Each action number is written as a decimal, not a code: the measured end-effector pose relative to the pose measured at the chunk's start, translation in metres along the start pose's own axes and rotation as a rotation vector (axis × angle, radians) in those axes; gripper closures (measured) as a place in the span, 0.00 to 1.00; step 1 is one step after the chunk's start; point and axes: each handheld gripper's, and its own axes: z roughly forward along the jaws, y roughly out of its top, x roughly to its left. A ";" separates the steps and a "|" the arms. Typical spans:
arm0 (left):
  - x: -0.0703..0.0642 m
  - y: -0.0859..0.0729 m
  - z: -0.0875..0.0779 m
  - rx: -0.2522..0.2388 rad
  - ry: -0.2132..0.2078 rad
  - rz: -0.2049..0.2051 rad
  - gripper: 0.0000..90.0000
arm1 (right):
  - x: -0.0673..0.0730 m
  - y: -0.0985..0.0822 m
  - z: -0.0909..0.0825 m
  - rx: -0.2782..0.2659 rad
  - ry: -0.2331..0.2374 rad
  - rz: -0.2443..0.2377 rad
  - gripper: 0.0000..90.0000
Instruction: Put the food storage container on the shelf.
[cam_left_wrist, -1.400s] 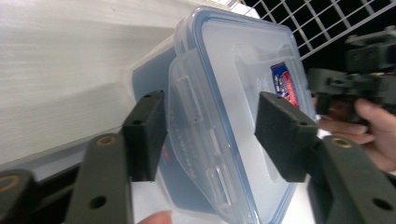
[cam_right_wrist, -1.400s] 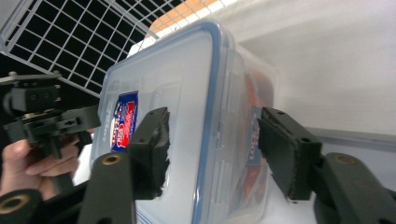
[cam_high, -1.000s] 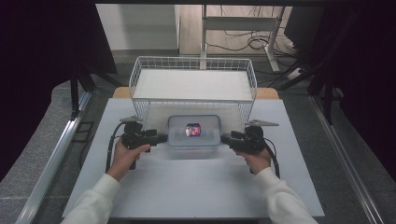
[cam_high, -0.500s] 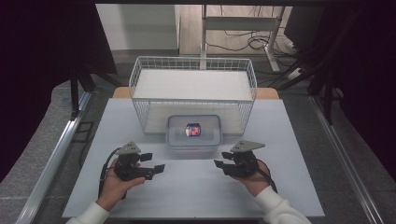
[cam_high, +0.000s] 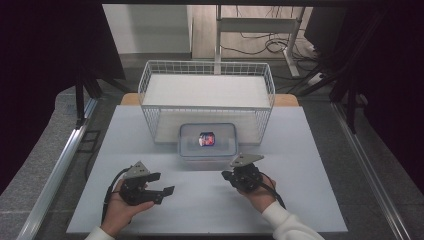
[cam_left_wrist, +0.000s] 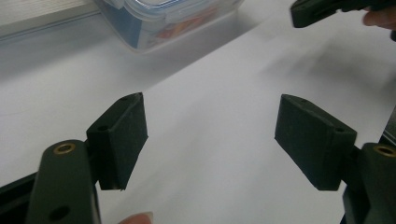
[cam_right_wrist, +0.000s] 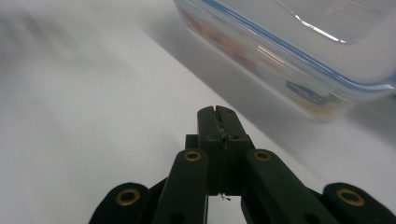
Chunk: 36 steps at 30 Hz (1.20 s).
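Right tool (cam_right_wrist: 218, 112) closed, left tool (cam_left_wrist: 210, 135) spread

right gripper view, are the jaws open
No, the right gripper has its two black jaws pressed flat together with nothing between them, near the clear lidded container.

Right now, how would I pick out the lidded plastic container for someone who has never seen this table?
Start at the white wire basket at the table's far side. Directly against its near wall, toward the person, sits the clear plastic container. Its blue-trimmed lid and the colourful item visible inside set it apart from the plain white table, the basket and the two black grippers nearer the person.
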 end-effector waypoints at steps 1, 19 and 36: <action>0.000 0.000 0.000 0.002 -0.003 -0.002 0.28 | 0.000 0.001 0.003 0.005 -0.001 -0.001 0.98; -0.002 -0.003 0.001 0.009 -0.011 -0.001 0.28 | -0.004 0.028 0.074 0.093 -0.083 0.006 0.99; -0.001 -0.003 0.001 0.014 -0.014 0.006 0.28 | -0.013 0.039 0.081 0.043 -0.093 0.071 0.99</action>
